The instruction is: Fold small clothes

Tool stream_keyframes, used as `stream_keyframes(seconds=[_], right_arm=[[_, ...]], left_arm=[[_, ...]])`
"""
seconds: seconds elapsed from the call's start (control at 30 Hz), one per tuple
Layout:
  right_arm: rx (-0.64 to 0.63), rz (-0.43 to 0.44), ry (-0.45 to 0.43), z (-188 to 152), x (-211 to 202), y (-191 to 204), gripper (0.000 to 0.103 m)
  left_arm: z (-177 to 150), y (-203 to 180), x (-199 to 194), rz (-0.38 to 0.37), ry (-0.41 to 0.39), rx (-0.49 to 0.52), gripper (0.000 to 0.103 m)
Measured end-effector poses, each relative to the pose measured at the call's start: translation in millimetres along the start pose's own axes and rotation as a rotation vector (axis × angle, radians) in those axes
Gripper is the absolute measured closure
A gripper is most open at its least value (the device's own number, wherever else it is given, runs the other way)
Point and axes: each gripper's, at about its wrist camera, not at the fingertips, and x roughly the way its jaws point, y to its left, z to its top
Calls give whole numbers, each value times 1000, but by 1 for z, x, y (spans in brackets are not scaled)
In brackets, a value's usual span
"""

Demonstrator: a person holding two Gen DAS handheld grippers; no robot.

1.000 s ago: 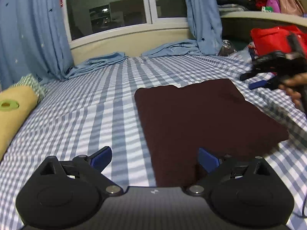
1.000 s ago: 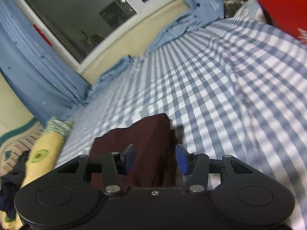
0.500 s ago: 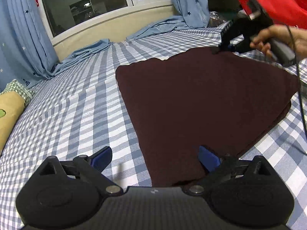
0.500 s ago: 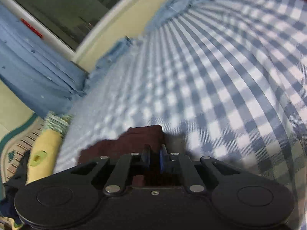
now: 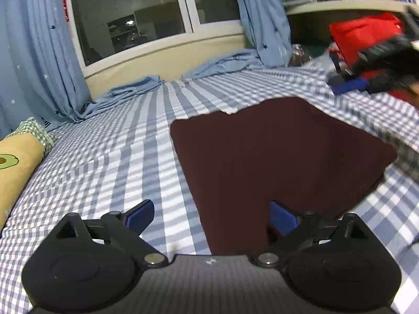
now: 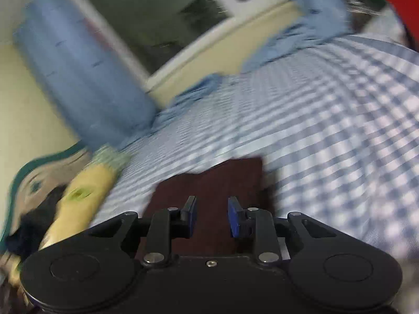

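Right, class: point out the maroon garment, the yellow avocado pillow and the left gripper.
maroon garment [image 5: 275,154], left wrist view, flat middle.
yellow avocado pillow [image 5: 18,164], left wrist view, upper face.
left gripper [image 5: 212,214], left wrist view, between fingertips.

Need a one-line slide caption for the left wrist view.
Open left gripper over the near edge of a folded maroon garment on a checked bedsheet.

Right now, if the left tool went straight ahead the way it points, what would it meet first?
Probably the maroon cloth: the left tool is open, aimed along its near-left edge on the sheet. Height above it is unclear.
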Motion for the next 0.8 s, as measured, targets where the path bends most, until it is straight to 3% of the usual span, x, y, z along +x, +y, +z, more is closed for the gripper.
stream_keyframes(seconds=[0.1,0.17,0.2,0.23,0.27,0.37,0.4,0.43,0.53,0.57,0.6,0.63,0.7,0.77,0.8], right_arm=[[-76,47,72,-38,-12,39,74],[-101,-2,83,-69,-17,47,74],[-102,-33,82,-83,-20,44,78],[-91,-67,76,-95,-23,37,94],[-64,-89,69,-104,-26,26,103],[56,-39,56,-119,-32,-2,103],[36,-48,46,-119,-35,5,100],[4,-53,31,-118,-39,14,89],[-17,1,-39,-118,-56,35,77],[-30,-23,-33,-119,-56,38,76],[-47,-80,4,-121,-51,37,77],[-54,-113,40,-122,-44,33,87],[-42,-139,71,-126,-41,26,94],[-20,-135,62,-127,-48,30,77],[-11,-131,49,-129,-56,36,53]], left_arm=[[0,4,6,28,18,-20,6],[-6,6,11,43,49,-22,6],[-10,5,14,50,63,-16,6],[-14,5,18,57,78,-7,5],[-18,6,21,57,90,-6,5],[-18,8,14,61,84,-31,6],[-17,9,10,64,77,-37,6],[-15,10,3,65,65,-45,6],[-12,11,-18,46,27,-68,6],[-11,11,-28,40,15,-75,6],[-9,11,-34,37,7,-81,6],[-6,10,-41,34,2,-87,4],[-1,10,-56,28,-8,-100,2],[2,9,-72,24,-23,-108,1],[4,9,-79,22,-26,-110,1]])
